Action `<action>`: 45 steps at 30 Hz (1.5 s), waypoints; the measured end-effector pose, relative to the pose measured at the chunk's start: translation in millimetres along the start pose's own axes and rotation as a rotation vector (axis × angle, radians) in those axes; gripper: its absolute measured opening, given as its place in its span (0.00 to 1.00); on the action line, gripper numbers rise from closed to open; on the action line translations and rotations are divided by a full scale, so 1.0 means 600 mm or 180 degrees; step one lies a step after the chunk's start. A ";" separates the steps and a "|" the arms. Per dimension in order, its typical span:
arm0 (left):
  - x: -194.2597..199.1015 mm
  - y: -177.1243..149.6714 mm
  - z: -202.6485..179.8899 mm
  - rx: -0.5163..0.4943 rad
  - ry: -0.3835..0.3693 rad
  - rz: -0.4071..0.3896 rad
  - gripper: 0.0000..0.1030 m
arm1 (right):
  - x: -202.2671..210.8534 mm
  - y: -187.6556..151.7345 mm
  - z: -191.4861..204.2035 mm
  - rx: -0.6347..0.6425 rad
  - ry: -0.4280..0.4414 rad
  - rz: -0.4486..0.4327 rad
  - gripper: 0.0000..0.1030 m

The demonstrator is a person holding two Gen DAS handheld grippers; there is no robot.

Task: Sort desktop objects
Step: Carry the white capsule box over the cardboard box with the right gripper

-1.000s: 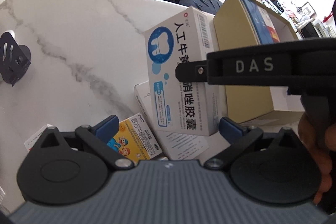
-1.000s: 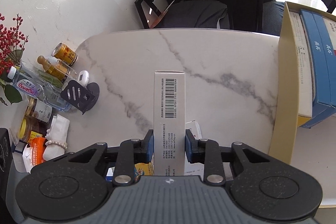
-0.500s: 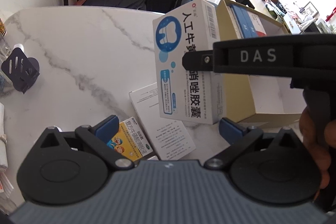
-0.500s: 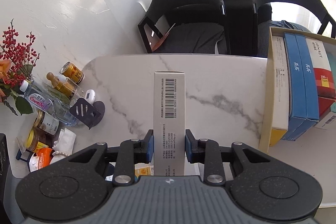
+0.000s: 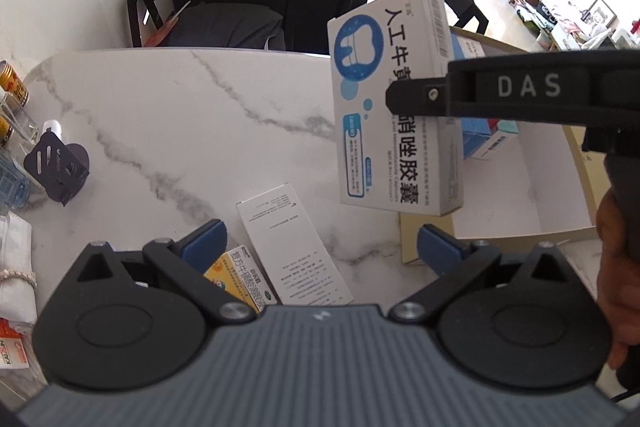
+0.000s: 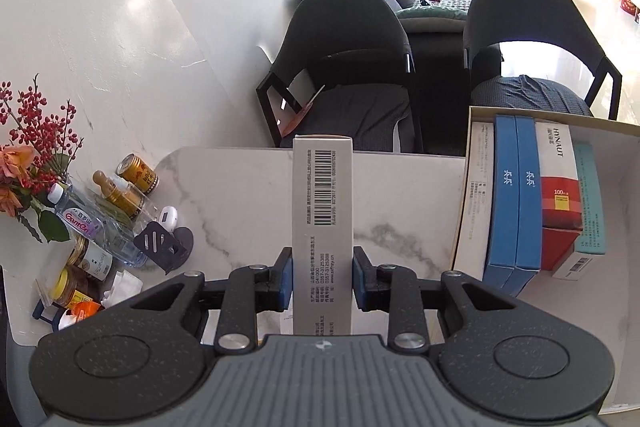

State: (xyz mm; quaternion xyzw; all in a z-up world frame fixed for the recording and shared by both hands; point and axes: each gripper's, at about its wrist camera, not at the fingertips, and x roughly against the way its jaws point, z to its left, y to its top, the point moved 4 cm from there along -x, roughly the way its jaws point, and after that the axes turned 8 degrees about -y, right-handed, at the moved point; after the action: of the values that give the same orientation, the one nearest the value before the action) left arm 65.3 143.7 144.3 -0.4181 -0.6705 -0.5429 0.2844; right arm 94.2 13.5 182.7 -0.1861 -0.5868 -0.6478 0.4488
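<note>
Right gripper (image 6: pixel 322 279), jaws gripping a white medicine box (image 6: pixel 322 227), is carrying it beside the cardboard tray (image 6: pixel 464 211) already holding several boxes. Left gripper (image 5: pixel 320 243) is hovering, jaws open and empty; two boxes (image 5: pixel 292 251) are lying unsorted on the worktop (image 5: pixel 168 115).

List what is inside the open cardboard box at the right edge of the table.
The cardboard box holds medicine packs standing on edge: a white pack, two blue packs, a red-and-white HYNAUT pack and a teal pack. Anything beneath them is covered.

White box with blue tooth logo (image 5: pixel 394 99), grey-veined white marble table (image 5: pixel 180 115), yellow box (image 5: pixel 244 279)
</note>
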 end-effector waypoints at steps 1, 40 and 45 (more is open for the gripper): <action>-0.001 0.004 -0.004 -0.0021 0.0004 -0.0002 1.00 | 0.002 0.002 -0.005 -0.0003 -0.0003 -0.0009 0.31; -0.013 0.130 -0.096 -0.0564 0.1094 -0.0270 1.00 | 0.111 0.039 -0.177 -0.0509 -0.0262 -0.0305 0.31; -0.026 0.139 -0.114 -0.0633 0.1059 -0.0296 1.00 | 0.114 0.042 -0.210 -0.0583 -0.0368 -0.0323 0.31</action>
State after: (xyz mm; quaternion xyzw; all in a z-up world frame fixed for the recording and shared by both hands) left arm 140.5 78.9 188.8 -0.3173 -0.5759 -0.6806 0.3232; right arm 114.3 -125.8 219.6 -0.2334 -0.5587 -0.7087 0.3620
